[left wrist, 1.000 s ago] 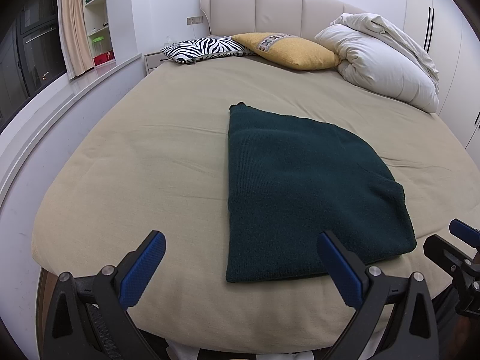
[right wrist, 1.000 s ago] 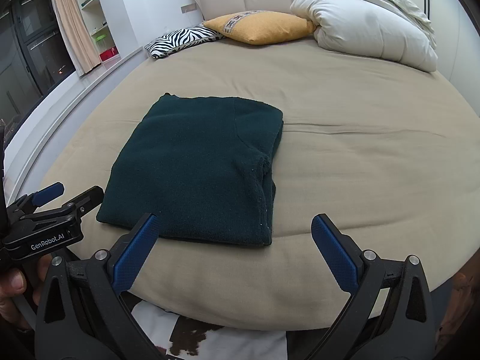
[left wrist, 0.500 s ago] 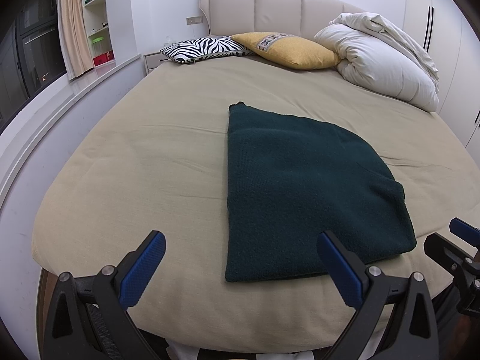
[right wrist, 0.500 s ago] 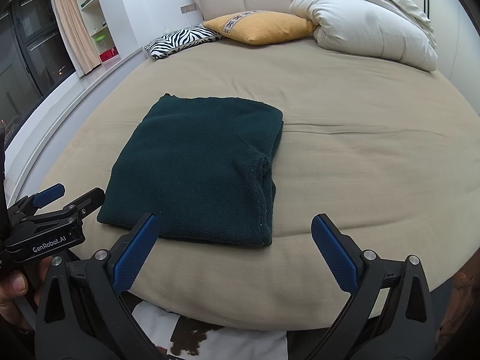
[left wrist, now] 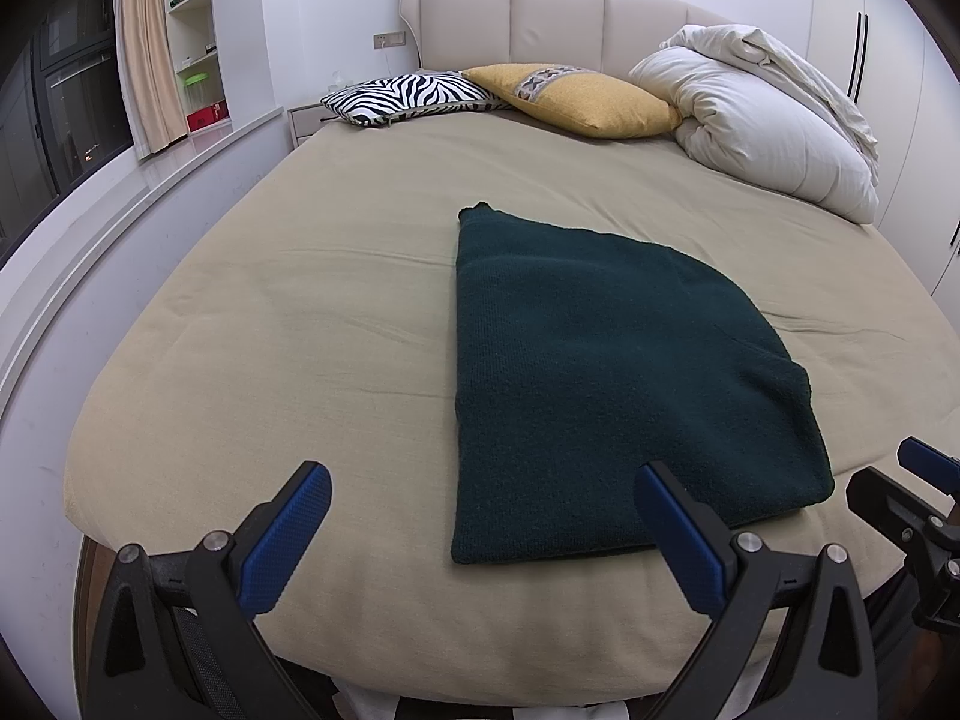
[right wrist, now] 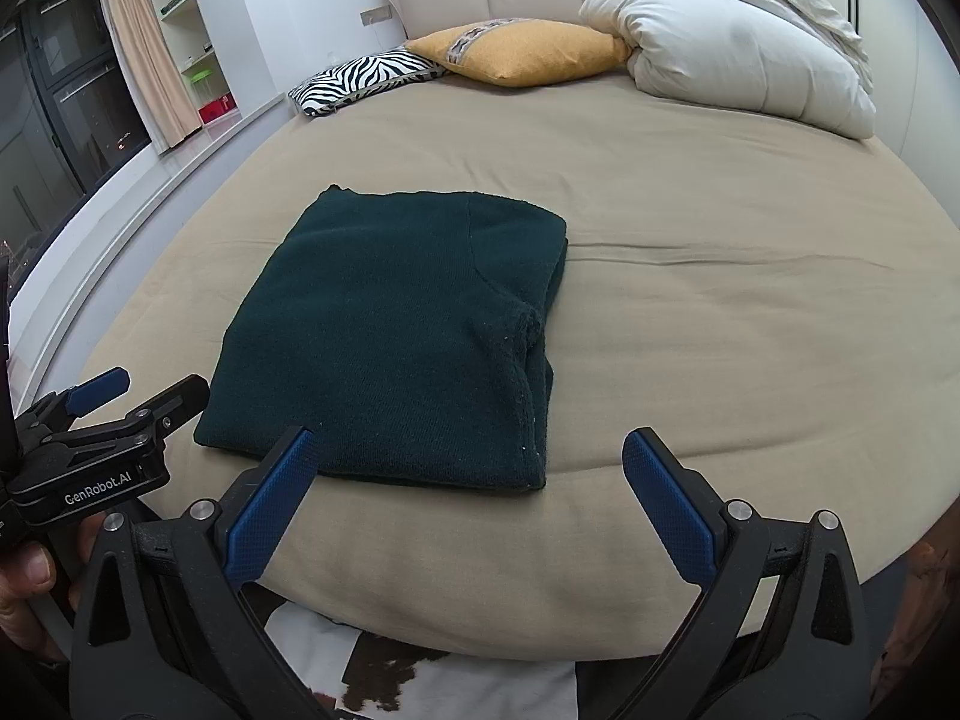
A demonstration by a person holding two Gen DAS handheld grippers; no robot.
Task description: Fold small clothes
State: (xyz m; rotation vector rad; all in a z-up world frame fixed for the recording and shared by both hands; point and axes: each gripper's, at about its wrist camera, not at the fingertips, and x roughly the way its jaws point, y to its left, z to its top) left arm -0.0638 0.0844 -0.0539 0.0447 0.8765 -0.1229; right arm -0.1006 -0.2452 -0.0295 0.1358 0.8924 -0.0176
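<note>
Both tongs, the left gripper (left wrist: pixel 480 534) and the right gripper (right wrist: pixel 471 504), gape empty at the bed's (left wrist: pixel 300 312) near edge. Just ahead lies the folded dark green sweater (right wrist: pixel 396 336), soft and limp, likely best pinched at its near corners.

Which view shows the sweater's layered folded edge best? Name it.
Right wrist view: the dark green sweater shows its stacked layers along the right edge. Left wrist view shows the sweater mostly as a flat top, that edge barely visible.
</note>
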